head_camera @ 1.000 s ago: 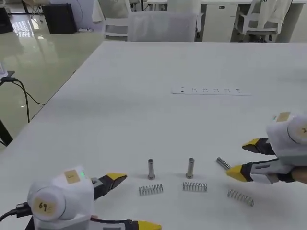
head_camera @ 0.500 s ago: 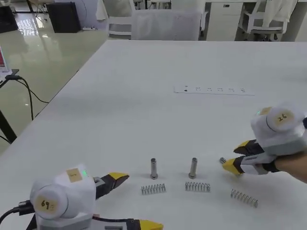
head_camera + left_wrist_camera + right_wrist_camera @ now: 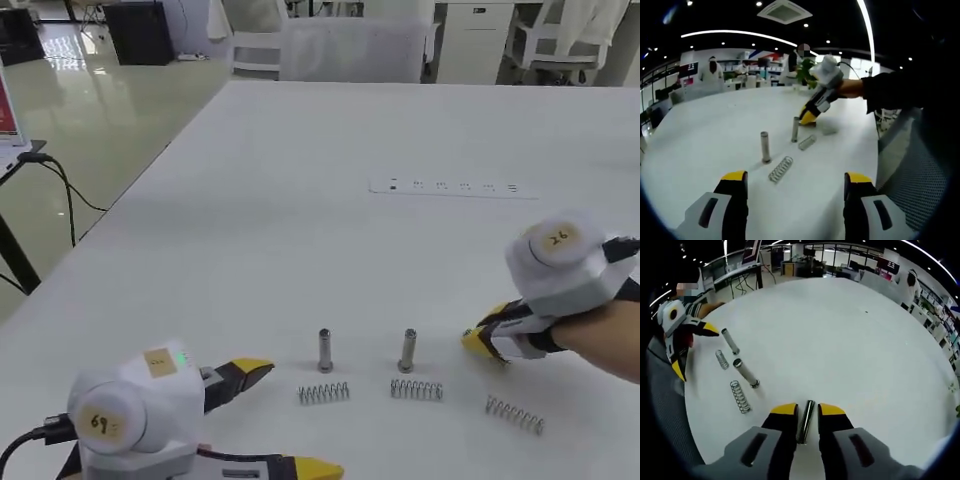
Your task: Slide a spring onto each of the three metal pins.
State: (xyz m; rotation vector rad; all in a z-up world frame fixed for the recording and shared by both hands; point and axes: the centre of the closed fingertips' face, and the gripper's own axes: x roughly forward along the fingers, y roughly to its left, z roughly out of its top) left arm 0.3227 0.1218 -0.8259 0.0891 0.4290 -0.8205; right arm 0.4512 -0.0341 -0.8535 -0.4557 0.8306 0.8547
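Right tool [image 3: 807, 410] pinching the fallen pin [image 3: 804, 424], just right of the middle pin [image 3: 408, 350]
Its jaws look closed on the stiff, smooth, probably slippery shaft; the left tool [image 3: 796, 176] gapes wide, empty, well left of the middle pin; light, squashy springs [image 3: 416, 390] lie on the bench [image 3: 300, 230] beside it

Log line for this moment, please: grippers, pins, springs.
right gripper: shut on lying pin | left gripper: open, empty | upright pins: two, bare | springs: three, loose on table
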